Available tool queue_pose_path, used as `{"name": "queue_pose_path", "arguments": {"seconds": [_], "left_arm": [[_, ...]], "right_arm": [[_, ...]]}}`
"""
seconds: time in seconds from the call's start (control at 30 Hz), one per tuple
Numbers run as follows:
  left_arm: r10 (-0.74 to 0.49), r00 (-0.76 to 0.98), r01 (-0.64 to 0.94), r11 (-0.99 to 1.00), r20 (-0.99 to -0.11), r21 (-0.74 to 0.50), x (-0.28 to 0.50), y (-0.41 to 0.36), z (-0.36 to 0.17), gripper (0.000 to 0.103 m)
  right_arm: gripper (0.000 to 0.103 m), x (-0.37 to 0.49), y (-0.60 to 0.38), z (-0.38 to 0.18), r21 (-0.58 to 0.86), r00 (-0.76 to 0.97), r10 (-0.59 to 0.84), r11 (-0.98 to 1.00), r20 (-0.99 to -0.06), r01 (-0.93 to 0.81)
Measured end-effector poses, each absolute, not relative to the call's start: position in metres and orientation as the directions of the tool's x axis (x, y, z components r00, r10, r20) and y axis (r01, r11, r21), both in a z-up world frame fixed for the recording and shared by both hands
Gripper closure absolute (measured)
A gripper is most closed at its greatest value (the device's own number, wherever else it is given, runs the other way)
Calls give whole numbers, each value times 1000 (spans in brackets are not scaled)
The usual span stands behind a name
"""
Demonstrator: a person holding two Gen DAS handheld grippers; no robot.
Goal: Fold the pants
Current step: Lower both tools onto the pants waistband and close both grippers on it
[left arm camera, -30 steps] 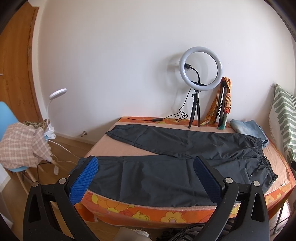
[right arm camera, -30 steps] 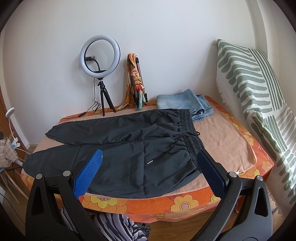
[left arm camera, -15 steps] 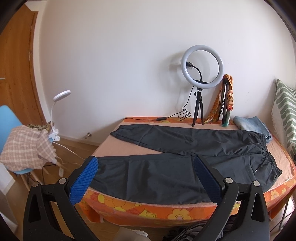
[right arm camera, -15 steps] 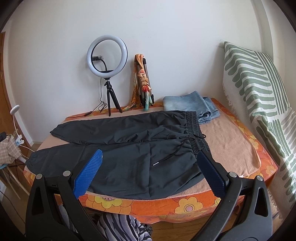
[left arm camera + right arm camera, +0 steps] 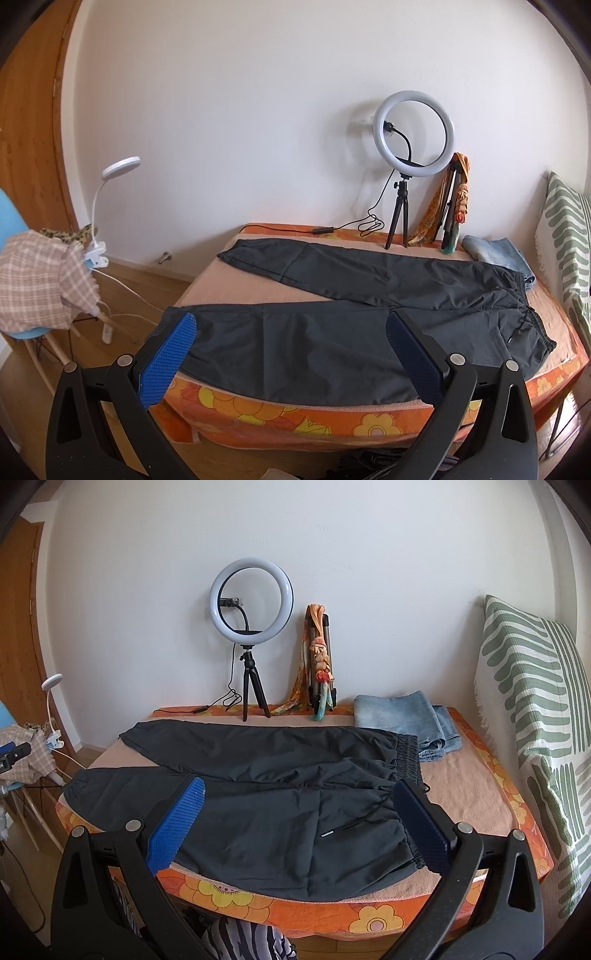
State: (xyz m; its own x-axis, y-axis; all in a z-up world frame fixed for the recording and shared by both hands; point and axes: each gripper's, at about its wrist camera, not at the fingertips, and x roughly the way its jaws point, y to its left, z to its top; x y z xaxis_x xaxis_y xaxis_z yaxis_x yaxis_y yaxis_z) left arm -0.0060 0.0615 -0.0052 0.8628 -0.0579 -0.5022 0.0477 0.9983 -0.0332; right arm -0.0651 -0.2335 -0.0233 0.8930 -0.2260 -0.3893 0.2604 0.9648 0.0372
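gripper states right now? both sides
Left gripper: open, holding nothing, short of the dark pants.
Right gripper: open, holding nothing, near the pants' waistband end.

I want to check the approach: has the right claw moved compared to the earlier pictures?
Yes. The right claw has drawn nearer the black pants; against it, the ring light sits farther right.

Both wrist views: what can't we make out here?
- Pants near hem: left wrist view, hidden behind left gripper finger.
- Waistband's near corner: right wrist view, behind right gripper finger.
- Striped fabric below the bed: cut off by frame edge, unidentifiable.
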Motion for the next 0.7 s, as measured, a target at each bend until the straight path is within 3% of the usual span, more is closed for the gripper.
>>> {"name": "queue_pose_path", "arguments": {"seconds": [0.4, 0.7], "left_arm": [[-109, 795, 53, 992, -597, -111, 104, 118, -23, 1], [-118, 732, 80, 993, -670, -88, 214, 130, -41, 9]], "right_arm": [[0, 23, -243, -8, 73, 906, -132, 982, -401, 175], [0, 113, -277, -16, 129, 847, -72, 978, -527, 164]]}}
